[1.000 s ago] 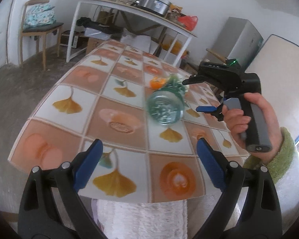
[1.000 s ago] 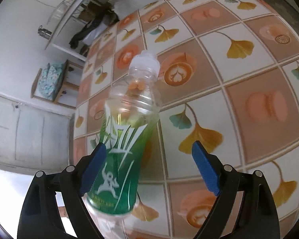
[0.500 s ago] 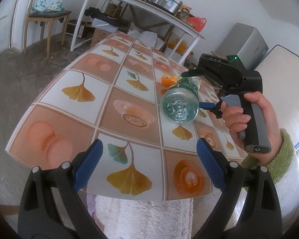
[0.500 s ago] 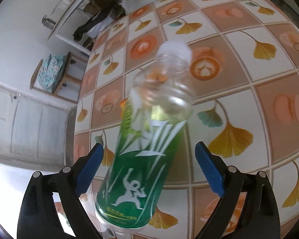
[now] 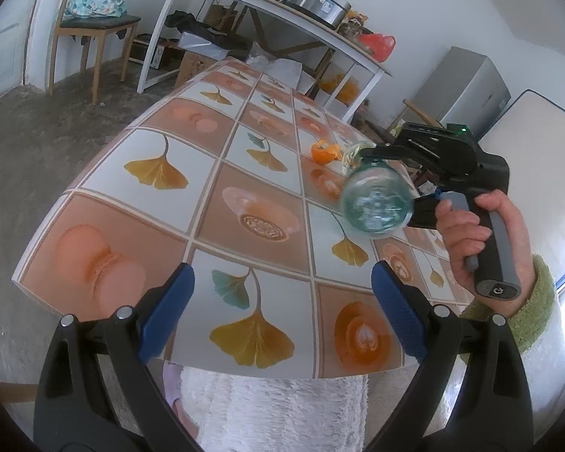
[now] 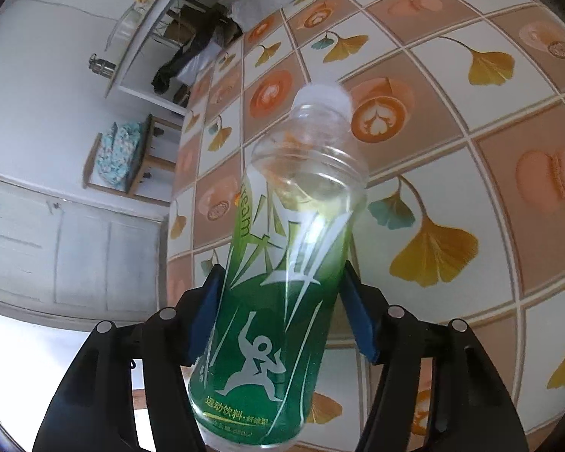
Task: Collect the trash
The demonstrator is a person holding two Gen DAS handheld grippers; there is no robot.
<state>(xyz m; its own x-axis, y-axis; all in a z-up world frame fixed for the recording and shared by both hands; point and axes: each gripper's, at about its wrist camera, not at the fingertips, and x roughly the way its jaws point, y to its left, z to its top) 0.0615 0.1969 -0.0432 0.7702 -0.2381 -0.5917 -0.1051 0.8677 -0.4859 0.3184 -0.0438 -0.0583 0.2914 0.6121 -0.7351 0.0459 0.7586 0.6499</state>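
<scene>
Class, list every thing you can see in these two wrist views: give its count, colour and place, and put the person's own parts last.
bottle: one, clear with green label and white cap, between the right gripper's pads, above the table.
orange peel: one, orange, on the table beyond the bottle.
table: one, tiled cloth in brown and white with ginkgo leaves.
chair: one, wooden, by the far wall, patterned cushion on it.
white shelf table: one, behind, holding metal pots.
red bag: one, on that shelf.
left gripper: black, blue pads, open, empty.
right gripper: black, blue pads, closed on the bottle.
hand: one, green sleeve, holding the right gripper's handle.
</scene>
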